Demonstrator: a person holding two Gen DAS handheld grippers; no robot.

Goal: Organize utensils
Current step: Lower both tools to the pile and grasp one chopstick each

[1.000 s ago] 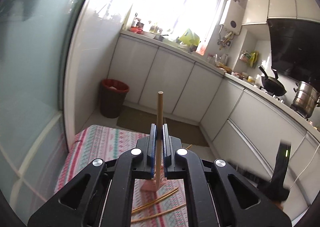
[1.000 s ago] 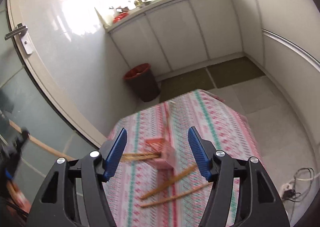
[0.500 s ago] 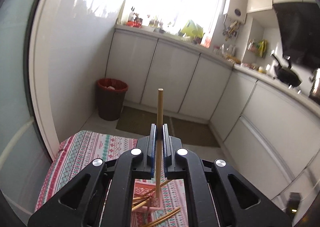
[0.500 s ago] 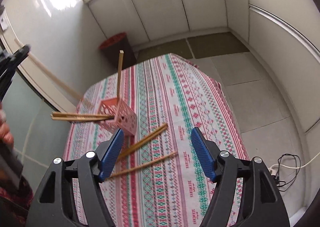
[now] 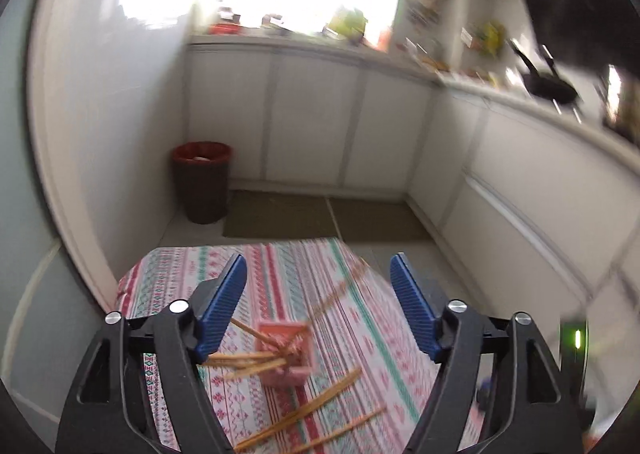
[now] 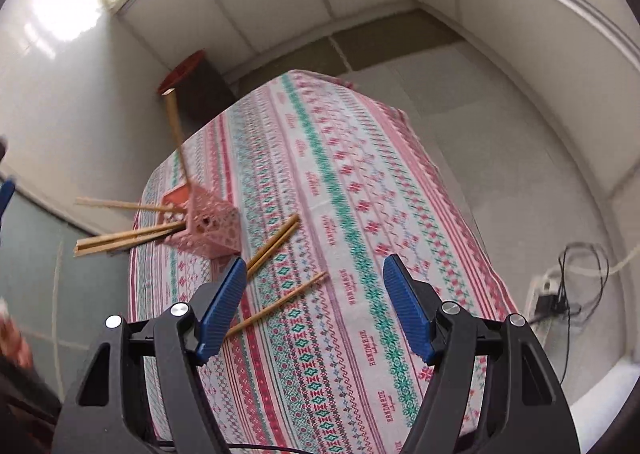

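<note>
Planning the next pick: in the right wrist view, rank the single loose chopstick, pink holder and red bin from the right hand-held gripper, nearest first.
1. Single loose chopstick, just ahead, left of centre.
2. Pink holder, farther left on the cloth.
3. Red bin, on the floor beyond the table.

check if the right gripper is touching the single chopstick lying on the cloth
Apart. The right wrist view shows the right gripper open above the single chopstick, its blue pads not closed on it.

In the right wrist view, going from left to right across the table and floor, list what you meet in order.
Chopsticks sticking out of the basket → pink basket → loose chopsticks on the cloth → bare striped tablecloth → power strip and cables on the floor.
</note>
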